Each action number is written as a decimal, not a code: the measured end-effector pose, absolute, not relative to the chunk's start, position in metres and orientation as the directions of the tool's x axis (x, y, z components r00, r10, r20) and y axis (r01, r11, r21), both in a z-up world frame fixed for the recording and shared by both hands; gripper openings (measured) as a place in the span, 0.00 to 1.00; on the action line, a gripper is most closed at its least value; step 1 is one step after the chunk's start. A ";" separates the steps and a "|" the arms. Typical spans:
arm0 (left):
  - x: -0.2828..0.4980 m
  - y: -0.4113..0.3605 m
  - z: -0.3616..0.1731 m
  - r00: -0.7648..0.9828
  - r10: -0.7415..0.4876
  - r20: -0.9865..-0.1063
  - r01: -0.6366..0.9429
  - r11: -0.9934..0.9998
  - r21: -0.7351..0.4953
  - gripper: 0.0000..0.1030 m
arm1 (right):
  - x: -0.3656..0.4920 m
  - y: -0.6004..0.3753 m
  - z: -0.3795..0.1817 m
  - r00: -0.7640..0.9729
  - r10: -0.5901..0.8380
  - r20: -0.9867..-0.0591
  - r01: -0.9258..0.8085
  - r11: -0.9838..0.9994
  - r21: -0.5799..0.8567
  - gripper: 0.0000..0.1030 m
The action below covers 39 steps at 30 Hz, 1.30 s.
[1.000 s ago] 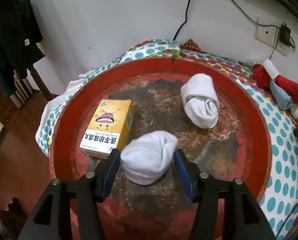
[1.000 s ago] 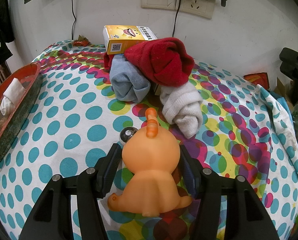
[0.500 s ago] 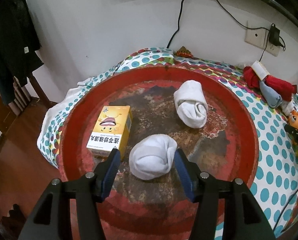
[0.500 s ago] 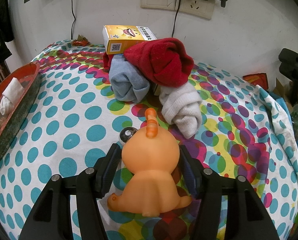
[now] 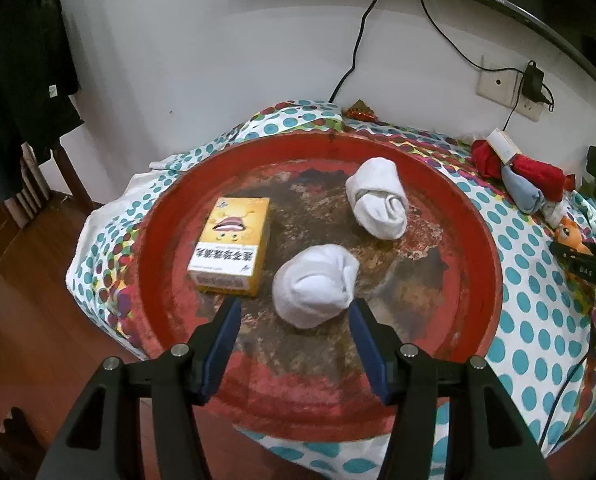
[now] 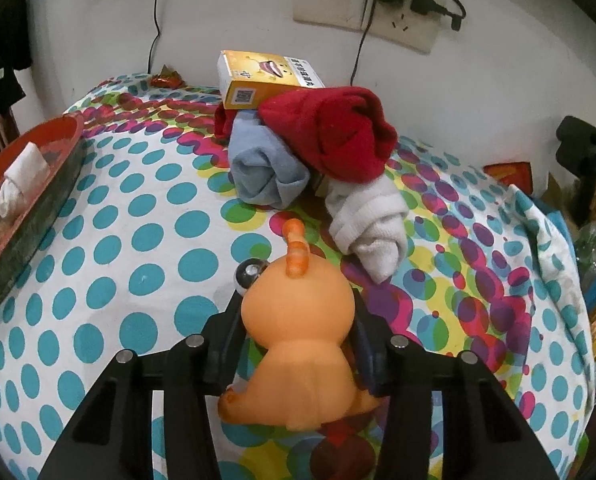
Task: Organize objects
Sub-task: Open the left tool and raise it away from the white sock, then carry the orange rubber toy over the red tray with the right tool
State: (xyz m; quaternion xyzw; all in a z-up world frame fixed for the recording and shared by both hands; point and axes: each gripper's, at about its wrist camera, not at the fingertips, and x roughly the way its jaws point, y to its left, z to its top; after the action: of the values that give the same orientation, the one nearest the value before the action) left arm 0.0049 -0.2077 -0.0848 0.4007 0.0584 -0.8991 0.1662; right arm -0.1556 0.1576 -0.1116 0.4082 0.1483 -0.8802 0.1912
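In the left wrist view a round red tray [image 5: 478, 240] holds a yellow box [image 5: 232, 248] and two rolled white socks, the nearer one [image 5: 314, 284] and the farther one [image 5: 378, 204]. My left gripper [image 5: 294, 306] stands open just short of the nearer roll, not touching it. In the right wrist view my right gripper [image 6: 298, 312] is closing its jaws on the head of an orange toy animal [image 6: 298, 344], pads against both sides. Behind the toy lie a red sock [image 6: 338, 136], a blue sock [image 6: 266, 172], a white sock [image 6: 370, 224] and a second yellow box [image 6: 266, 76].
A small silver ball [image 6: 250, 276] rests by the toy's left side. The polka-dot cloth [image 6: 118, 220] covers the table, with the tray's rim [image 6: 30, 208] at its left. A black stand [image 6: 582, 152] and clutter sit at the right; wall sockets and cables are behind.
My left gripper has drawn back and up from the nearer white roll, which stays in the tray. The right jaws have narrowed onto the orange toy.
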 end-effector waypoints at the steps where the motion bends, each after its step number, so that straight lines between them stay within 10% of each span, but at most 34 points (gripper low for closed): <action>1: 0.008 -0.209 -0.084 -0.628 -0.253 -0.736 0.344 -0.938 0.029 0.56 | -0.158 0.161 -0.112 -0.591 -0.218 -0.776 0.458 -0.883 -0.100 0.43; 27: 0.070 -0.273 -0.087 -0.637 -0.292 -0.714 0.420 -0.907 -0.003 0.56 | -0.143 0.130 -0.105 -0.613 -0.104 -0.783 0.374 -0.911 -0.171 0.41; 39: 0.074 -0.289 -0.090 -0.622 -0.294 -0.725 0.462 -0.886 -0.038 0.56 | -0.094 0.053 -0.058 -0.614 -0.277 -0.739 0.495 -0.865 -0.086 0.41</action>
State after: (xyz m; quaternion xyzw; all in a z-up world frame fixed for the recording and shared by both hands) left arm 0.0736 -0.2890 -0.0897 0.3796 0.1108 -0.8938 0.2114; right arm -0.0937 0.0534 -0.0576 0.3819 0.1423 -0.8869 0.2176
